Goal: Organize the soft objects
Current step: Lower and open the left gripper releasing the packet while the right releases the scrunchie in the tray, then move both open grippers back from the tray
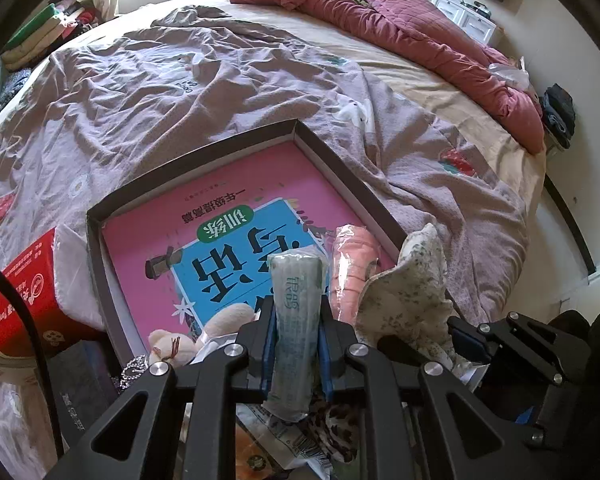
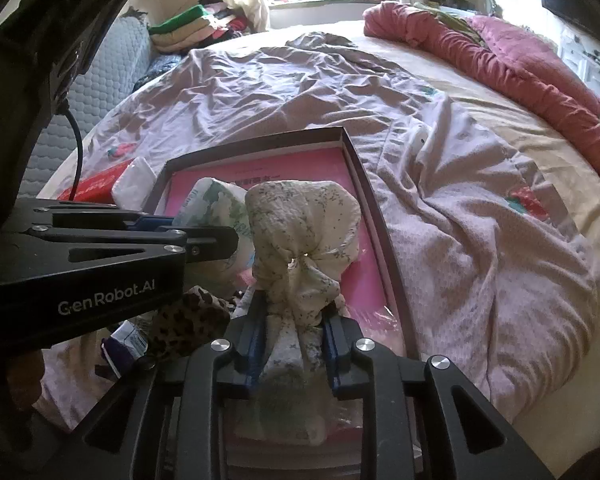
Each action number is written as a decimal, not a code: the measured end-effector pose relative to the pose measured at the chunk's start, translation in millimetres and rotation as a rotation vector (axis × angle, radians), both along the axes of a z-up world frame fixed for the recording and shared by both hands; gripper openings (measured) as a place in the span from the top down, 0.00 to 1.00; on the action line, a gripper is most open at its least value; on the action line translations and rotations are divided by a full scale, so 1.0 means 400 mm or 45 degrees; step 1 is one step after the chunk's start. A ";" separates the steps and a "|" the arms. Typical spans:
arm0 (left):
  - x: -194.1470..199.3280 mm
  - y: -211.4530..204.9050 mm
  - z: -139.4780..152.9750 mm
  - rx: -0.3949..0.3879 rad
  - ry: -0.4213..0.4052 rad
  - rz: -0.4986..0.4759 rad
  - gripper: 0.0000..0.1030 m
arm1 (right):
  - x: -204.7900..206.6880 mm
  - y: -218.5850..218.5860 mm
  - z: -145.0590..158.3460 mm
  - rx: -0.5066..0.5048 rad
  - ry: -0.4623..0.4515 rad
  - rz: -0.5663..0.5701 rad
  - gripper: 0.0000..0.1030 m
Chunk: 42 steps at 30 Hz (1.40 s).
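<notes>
A: Two grippers, each pinching something over the shallow box (image 1: 100, 240). What lies inside it?

B: Pink book (image 1: 228, 216) flat on its floor, and a pink plastic-wrapped roll (image 1: 354, 264) at its near right.

A: Left gripper (image 1: 296, 344)?

B: Fingers clamp a pale green tissue pack (image 1: 296, 312), which sticks out far past the tips.

A: Right gripper (image 2: 294, 344)?

B: Squeezing the floral cloth bundle (image 2: 304, 224) at its gathered neck. Only the left view shows the plush toy (image 1: 172, 346) and red carton (image 1: 20, 292).

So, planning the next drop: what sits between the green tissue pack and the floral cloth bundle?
In the left wrist view, a plastic-wrapped pink roll lies between them, inside the box.
</notes>
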<state>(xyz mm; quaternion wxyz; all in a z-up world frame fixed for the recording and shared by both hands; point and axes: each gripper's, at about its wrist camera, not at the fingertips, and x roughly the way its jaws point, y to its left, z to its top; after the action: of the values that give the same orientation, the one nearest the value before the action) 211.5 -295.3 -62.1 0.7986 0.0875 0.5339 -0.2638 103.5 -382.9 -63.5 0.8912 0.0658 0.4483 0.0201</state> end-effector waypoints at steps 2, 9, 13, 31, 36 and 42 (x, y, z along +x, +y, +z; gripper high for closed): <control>0.000 -0.001 0.000 0.004 -0.002 -0.001 0.82 | -0.001 0.000 0.000 -0.008 -0.005 0.000 0.65; -0.001 0.000 0.000 0.002 0.003 0.000 0.82 | -0.011 0.000 0.009 -0.025 -0.016 -0.011 0.55; -0.005 -0.003 0.005 0.002 0.003 -0.002 0.82 | -0.020 -0.007 0.021 -0.033 -0.030 -0.029 0.51; -0.066 0.010 0.039 -0.025 -0.033 -0.019 0.62 | -0.070 -0.029 0.071 -0.064 -0.059 -0.063 0.42; -0.089 0.033 0.060 -0.028 -0.057 -0.002 0.58 | -0.086 -0.027 0.088 -0.081 -0.070 -0.069 0.38; -0.127 0.067 0.099 -0.028 -0.112 0.024 0.52 | -0.106 -0.019 0.114 -0.095 -0.089 -0.074 0.34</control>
<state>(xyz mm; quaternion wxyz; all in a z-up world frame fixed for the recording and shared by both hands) 160.9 -268.3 -22.4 0.8247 0.0850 0.4961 -0.2581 61.0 -390.4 -17.9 0.9084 0.0448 0.4151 -0.0201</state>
